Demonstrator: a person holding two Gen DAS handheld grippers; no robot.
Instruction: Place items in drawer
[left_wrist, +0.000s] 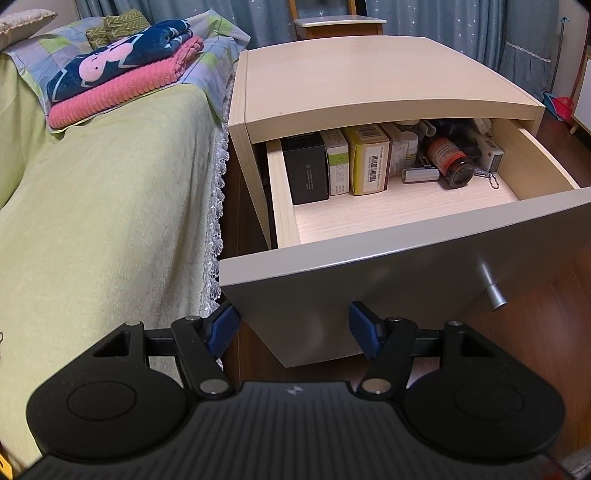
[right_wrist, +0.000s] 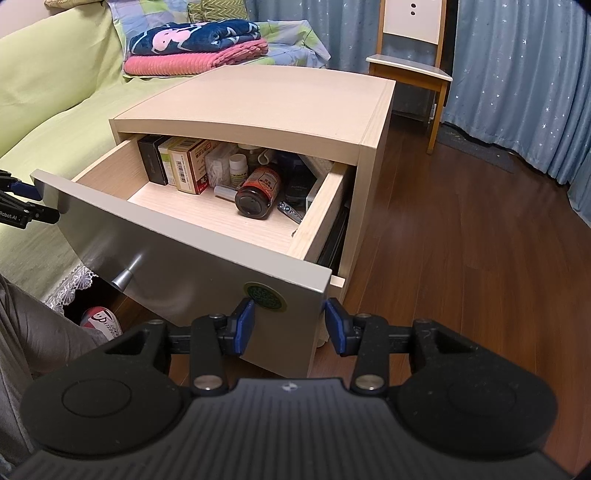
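Blue pads sit on the tips of both my claws. My left claw (left_wrist: 293, 328) is spread wide and holds nothing, right in front of the grey drawer front (left_wrist: 424, 280). My right claw (right_wrist: 289, 325) is spread too and empty, by the drawer front's right corner. A round green sticker (right_wrist: 265, 296) and a silver knob (right_wrist: 123, 278) are on that front. The drawer (right_wrist: 317, 218) is pulled out of the pale wood nightstand (right_wrist: 266, 99). Inside, at the back, stand a black box (left_wrist: 306, 168) and a yellow box (left_wrist: 369, 164), and a brown jar (right_wrist: 258, 192) lies on its side. Dark wood floor (right_wrist: 461, 240) is on the right. A bed with a green cover (left_wrist: 103, 192) is on the left, with folded blankets (left_wrist: 122, 70) on it. Far back are a chair (right_wrist: 410, 66) and blue star curtains (right_wrist: 517, 74).
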